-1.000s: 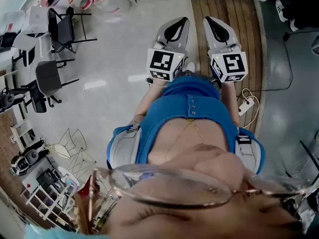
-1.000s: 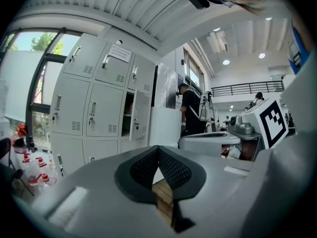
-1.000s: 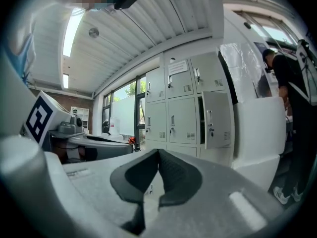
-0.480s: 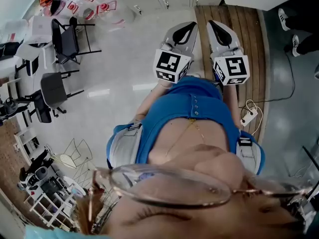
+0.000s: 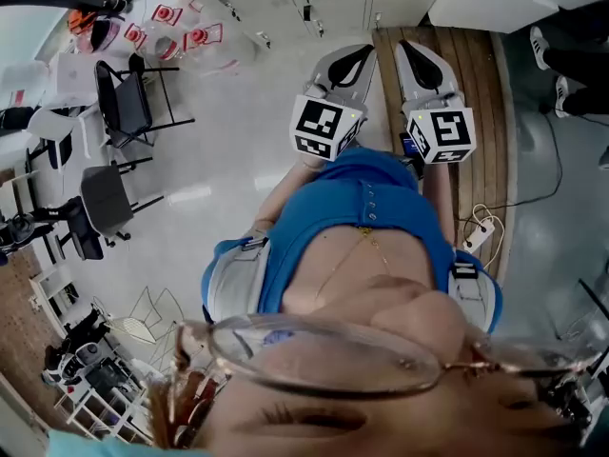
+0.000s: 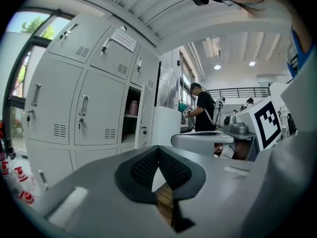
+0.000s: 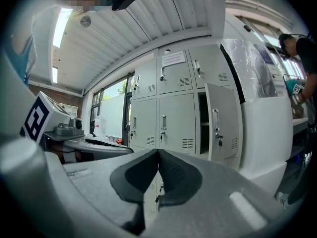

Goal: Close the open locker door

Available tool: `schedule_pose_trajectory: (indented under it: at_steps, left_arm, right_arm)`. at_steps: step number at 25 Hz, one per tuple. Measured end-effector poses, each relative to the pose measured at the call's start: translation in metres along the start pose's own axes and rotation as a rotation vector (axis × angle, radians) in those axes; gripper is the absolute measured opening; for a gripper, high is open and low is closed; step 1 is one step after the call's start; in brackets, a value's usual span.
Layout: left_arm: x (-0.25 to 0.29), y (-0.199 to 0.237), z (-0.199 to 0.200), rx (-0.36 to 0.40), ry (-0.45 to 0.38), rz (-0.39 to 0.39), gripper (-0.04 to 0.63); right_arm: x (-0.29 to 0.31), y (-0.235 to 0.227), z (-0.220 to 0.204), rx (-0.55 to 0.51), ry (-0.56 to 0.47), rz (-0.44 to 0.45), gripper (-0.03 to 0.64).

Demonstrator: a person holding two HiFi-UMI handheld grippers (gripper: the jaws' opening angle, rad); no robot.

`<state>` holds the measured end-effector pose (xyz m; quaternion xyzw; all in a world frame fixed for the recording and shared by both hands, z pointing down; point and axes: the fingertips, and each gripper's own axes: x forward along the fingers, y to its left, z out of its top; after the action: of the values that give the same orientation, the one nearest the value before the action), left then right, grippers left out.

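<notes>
Both of my tools are idle at this point: the left gripper (image 6: 158,151) has its dark pads pressed together with nothing between them, and the right gripper (image 7: 158,155) is likewise closed and empty. They sit side by side in front of me, above the edge of a wooden platform (image 5: 476,84). The bank of grey lockers (image 7: 173,98) stands at the far side of the room, well apart from both grippers. The open locker door (image 7: 224,120) belongs to the middle row at the bank's right end, swung out beside its dark compartment (image 7: 202,128), next to a tall white cabinet (image 7: 262,138). A handle and what looks like a hanging key show on the door's face (I cannot tell from here which edge carries the hinges). The task is not yet started as I read it, so the step in hand is the approach. I would walk in square to the bank and lead with the right gripper, since it faces the door more directly. Closed jaws suit this job, because a blunt tip pushes better than a pinch. I would lay that tip flat against the panel near its free edge, clear of the handle and the key, and press steadily until the door sits flush with its neighbours. Pushing fast risks a bounce back open. A person in black (image 6: 203,113) stands further right, so I would keep my swing tight.
</notes>
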<state>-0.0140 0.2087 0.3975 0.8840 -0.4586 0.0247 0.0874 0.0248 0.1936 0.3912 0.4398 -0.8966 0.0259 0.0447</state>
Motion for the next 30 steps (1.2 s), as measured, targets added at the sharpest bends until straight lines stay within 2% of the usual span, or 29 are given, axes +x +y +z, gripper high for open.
schedule_pose_trajectory:
  at_steps: [10,18,30]
  left_arm:
    - [0.008,0.040,0.007,0.015,0.017,-0.040,0.000]
    - [0.032,0.069,0.013,-0.006,0.017,-0.022,0.000]
    - [0.121,0.109,0.040,0.013,0.008,-0.005,0.000]
  right_arm:
    - [0.042,-0.001,0.004,0.006,-0.003,-0.040,0.003]
    - [0.077,-0.009,0.011,-0.007,-0.002,-0.012,0.003]
    - [0.143,-0.079,0.030,0.002,-0.029,0.021,0.003]
